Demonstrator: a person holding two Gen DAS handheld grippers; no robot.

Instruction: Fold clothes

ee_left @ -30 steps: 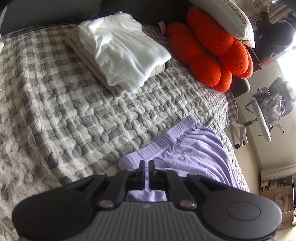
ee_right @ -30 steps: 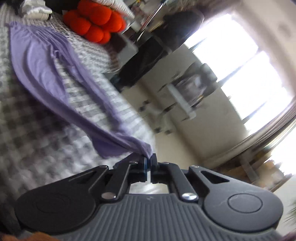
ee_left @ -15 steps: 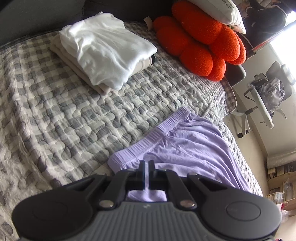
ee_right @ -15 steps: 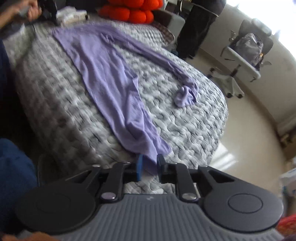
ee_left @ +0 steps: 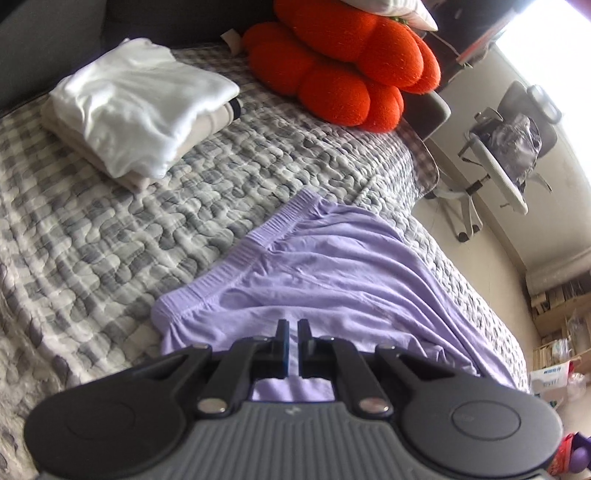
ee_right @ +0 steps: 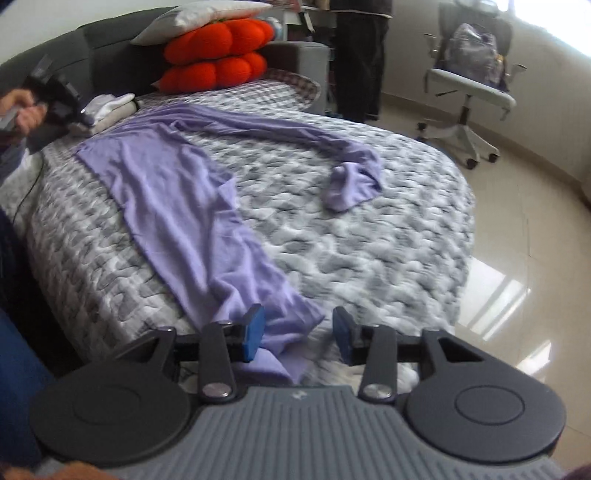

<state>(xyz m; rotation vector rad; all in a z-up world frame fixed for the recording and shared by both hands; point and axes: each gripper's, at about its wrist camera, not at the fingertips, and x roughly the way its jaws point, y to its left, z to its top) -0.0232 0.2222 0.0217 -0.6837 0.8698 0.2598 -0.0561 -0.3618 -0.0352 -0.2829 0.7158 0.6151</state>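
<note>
- The lilac trousers (ee_right: 177, 206) lie spread on the quilted grey check bedspread (ee_right: 388, 236). One leg runs flat toward the near edge of the bed; the other angles away across the quilt and ends in a bunched cuff (ee_right: 351, 181).
- Seen from the left wrist, the ribbed waistband (ee_left: 255, 243) lies flat on the quilt, with the seat of the trousers wrinkled behind it.
- The left gripper (ee_left: 291, 332) sits low over the waist end, its jaws drawn in to a thin gap. Lilac cloth shows in that gap, but whether it is pinched or merely lies beneath is hard to say.
- The right gripper (ee_right: 297, 334) hangs over the hem of the near leg with its blue pads (ee_right: 253, 332) wide apart, holding nothing.
- A stack of folded white and beige clothes (ee_left: 144, 110) rests near the head of the bed, well apart from the trousers.
- Orange cushions (ee_left: 343, 62) are piled beyond it, under a white pillow (ee_right: 199, 18).
- An office chair (ee_right: 469, 88) stands on the pale floor beside the bed.
</note>
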